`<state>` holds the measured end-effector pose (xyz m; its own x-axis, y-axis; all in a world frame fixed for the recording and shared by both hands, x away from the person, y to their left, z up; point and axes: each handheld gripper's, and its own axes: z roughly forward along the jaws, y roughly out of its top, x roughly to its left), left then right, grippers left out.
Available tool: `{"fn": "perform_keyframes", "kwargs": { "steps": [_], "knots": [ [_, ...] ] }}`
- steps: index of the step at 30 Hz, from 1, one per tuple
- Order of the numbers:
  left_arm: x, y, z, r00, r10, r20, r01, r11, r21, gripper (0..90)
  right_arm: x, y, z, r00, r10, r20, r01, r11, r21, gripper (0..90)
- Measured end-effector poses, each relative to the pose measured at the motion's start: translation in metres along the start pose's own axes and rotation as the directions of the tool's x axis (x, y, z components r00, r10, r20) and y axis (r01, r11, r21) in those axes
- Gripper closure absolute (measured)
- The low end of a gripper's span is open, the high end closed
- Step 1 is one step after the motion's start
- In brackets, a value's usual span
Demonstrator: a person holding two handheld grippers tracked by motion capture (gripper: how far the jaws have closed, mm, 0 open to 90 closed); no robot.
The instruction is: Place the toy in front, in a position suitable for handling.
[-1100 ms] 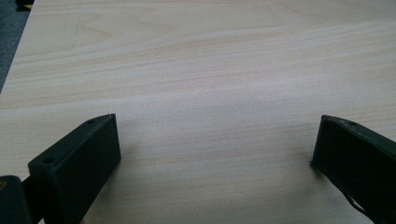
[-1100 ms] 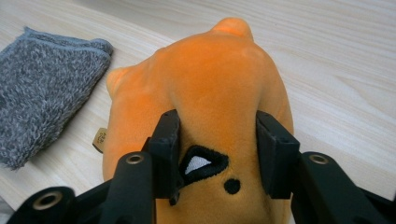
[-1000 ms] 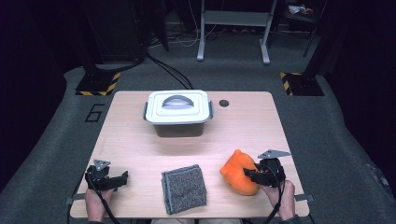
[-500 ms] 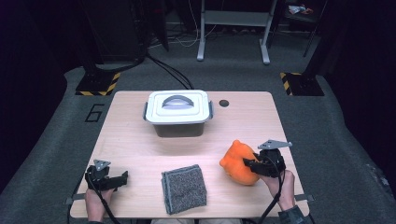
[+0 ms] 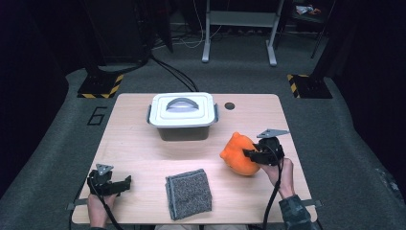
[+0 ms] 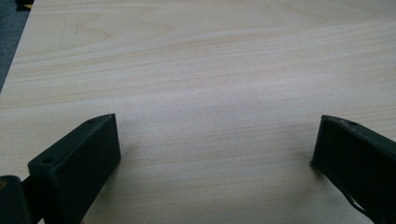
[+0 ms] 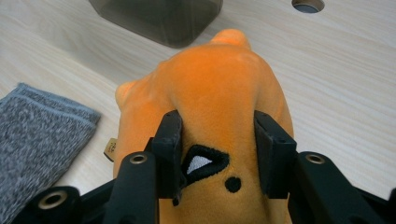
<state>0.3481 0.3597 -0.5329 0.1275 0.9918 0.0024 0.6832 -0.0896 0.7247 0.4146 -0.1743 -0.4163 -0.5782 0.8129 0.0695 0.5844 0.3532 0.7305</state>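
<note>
Right gripper [image 5: 253,154] clamps an orange plush toy [image 5: 238,154].
Toy grabbed; lidded box [image 5: 182,115] unopened; left gripper [image 5: 125,182] idle, open.

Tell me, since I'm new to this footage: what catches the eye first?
The bright orange plush toy, pinched by the right gripper at the table's right side. Behind it, at the far middle, stands a grey box with its white lid on, and a grey cloth lies at the near edge.
</note>
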Motion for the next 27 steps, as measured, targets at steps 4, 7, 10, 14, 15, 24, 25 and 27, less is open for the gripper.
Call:
{"fn": "perform_keyframes", "kwargs": {
  "steps": [4,7,10,14,15,24,25,27],
  "knots": [
    [0.000,0.000,0.000,1.0000,0.000,-0.001,0.000,1.0000,0.000,0.2,-0.005,0.007,0.009,1.0000,-0.003,-0.006,0.003,1.000,0.001,57.6],
    [0.000,0.000,0.000,1.0000,-0.001,0.000,0.001,1.0000,-0.001,0.2,-0.008,0.013,0.019,1.0000,-0.002,-0.008,0.002,1.000,0.008,57.5],
    [0.000,0.000,0.000,1.0000,-0.001,0.000,0.001,1.0000,-0.001,0.2,-0.010,0.016,0.024,0.9999,-0.008,-0.009,0.008,1.000,0.008,57.5],
    [0.000,0.000,0.000,1.0000,-0.001,0.000,0.001,1.0000,0.000,0.2,-0.012,0.023,0.031,0.9999,0.005,-0.012,-0.004,1.000,0.009,57.5],
    [0.000,0.000,0.000,1.0000,0.000,-0.001,0.000,1.0000,0.000,0.2,-0.013,0.025,0.033,0.9999,-0.009,-0.010,0.009,1.000,0.005,57.5],
    [0.000,0.000,0.000,1.0000,0.000,-0.001,0.000,1.0000,0.000,0.2,-0.014,0.038,0.049,0.9999,-0.014,-0.002,0.014,1.000,0.018,57.4],
    [0.000,0.000,0.000,1.0000,-0.001,0.000,0.001,1.0000,-0.001,0.2,-0.015,0.039,0.051,0.9999,-0.015,-0.004,0.015,1.000,0.020,57.3],
    [0.000,0.000,0.000,1.0000,-0.001,0.000,0.001,1.0000,-0.001,0.2,-0.016,0.043,0.055,0.9999,-0.012,-0.005,0.012,1.000,0.017,57.2]
  ]
}}
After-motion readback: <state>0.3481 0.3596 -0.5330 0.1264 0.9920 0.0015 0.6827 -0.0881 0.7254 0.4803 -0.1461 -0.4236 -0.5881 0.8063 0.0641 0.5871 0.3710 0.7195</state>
